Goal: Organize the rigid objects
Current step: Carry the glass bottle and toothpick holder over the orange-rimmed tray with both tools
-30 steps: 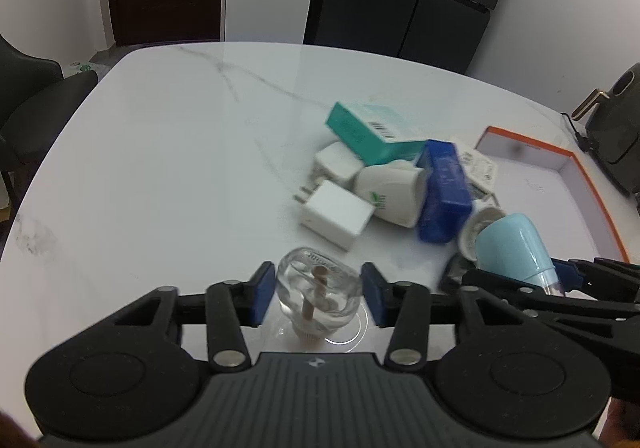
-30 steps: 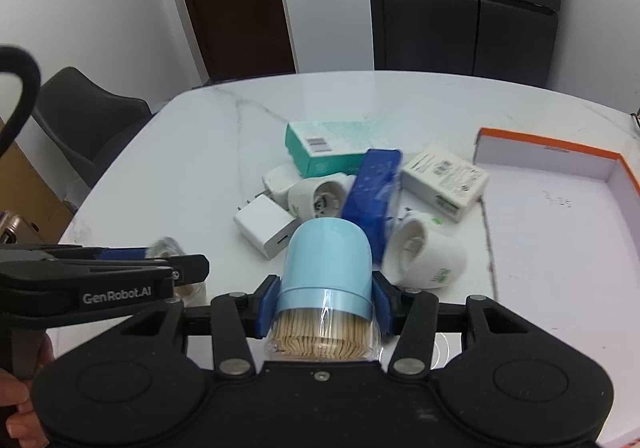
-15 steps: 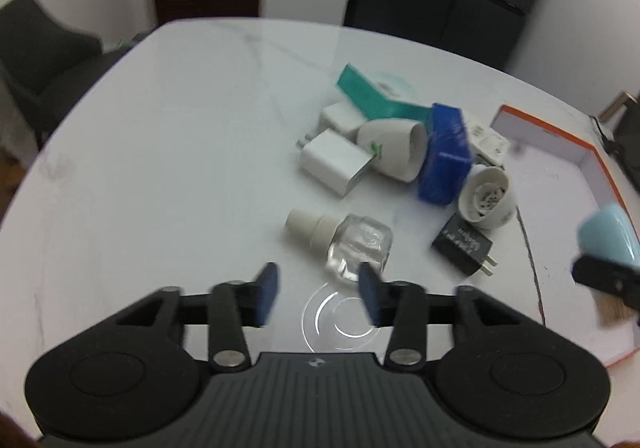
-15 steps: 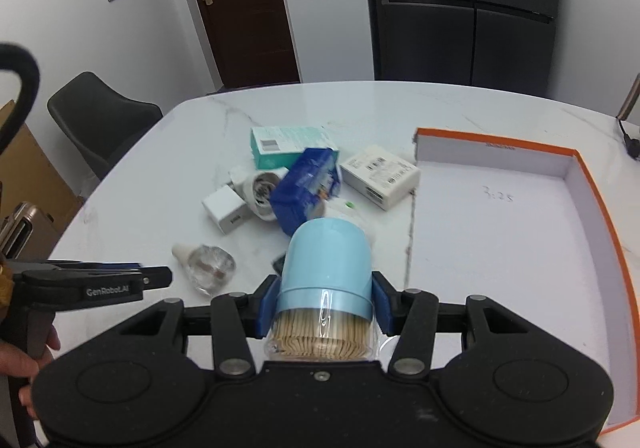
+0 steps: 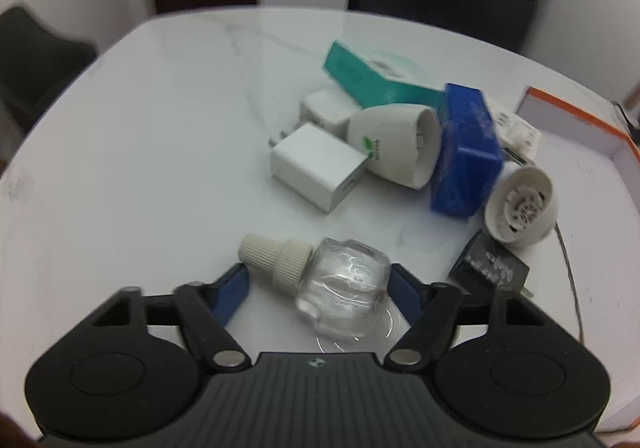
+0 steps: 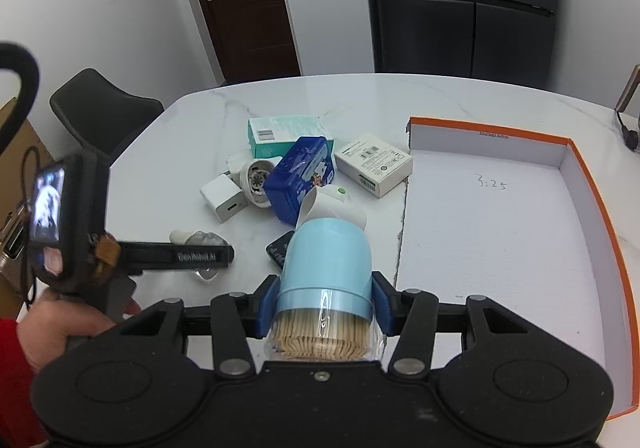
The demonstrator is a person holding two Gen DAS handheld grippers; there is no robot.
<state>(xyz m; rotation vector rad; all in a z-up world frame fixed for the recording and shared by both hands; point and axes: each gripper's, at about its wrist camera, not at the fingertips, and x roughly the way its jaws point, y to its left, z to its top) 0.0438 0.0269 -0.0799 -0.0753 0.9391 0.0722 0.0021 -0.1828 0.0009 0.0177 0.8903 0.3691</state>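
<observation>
Toothpick jar (image 6: 326, 268) clamped in right gripper (image 6: 324, 306), held above the table near the orange-rimmed tray (image 6: 592, 184). Left gripper (image 5: 316, 290), fingers apart, straddles the glass bottle (image 5: 340, 294) lying on the table. Next, probably: jar into tray; close left on bottle.

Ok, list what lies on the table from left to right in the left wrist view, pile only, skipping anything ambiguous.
White charger → white socket adapter with green logo → blue tin → round white lamp holder → orange-rimmed tray.
</observation>
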